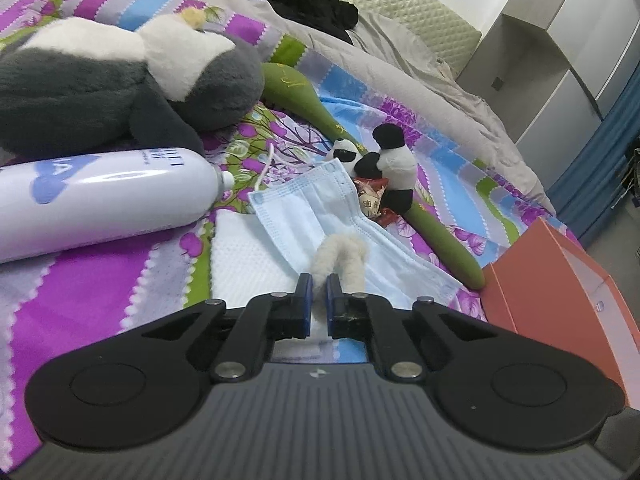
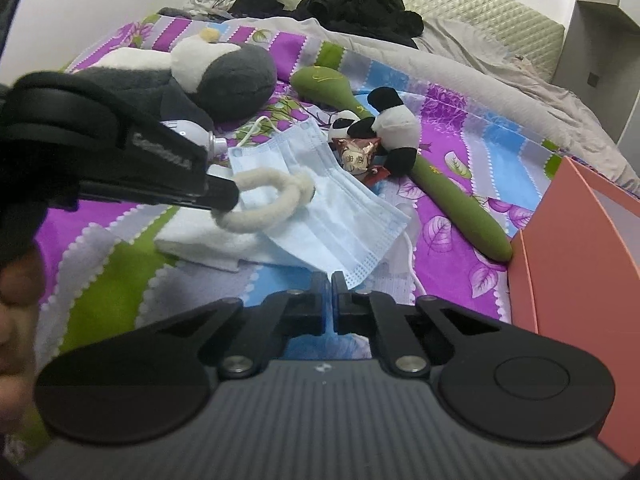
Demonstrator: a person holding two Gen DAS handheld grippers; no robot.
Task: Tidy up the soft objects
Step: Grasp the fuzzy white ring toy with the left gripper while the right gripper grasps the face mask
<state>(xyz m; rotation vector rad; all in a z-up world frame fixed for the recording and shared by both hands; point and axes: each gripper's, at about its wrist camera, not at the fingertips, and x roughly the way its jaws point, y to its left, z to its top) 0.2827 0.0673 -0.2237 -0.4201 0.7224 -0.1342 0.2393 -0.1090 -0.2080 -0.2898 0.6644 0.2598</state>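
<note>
A: Left gripper is clamped on the fluffy cream loop, above the blue face mask.

B: Right gripper is pinched closed, empty, at the mask's six o'clock; panda plush sits at the mask's one o'clock.

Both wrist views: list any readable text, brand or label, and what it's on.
white spray bottle: blue logo and small print near the neck, too blurred to read.
left gripper side, seen from the right wrist: embossed brand word, too blurred to read.
snack wrapper beside the small panda plush: printed characters, not legible.
green plush stick: yellow embroidered marks, not readable.
Nothing else carries text.
</note>
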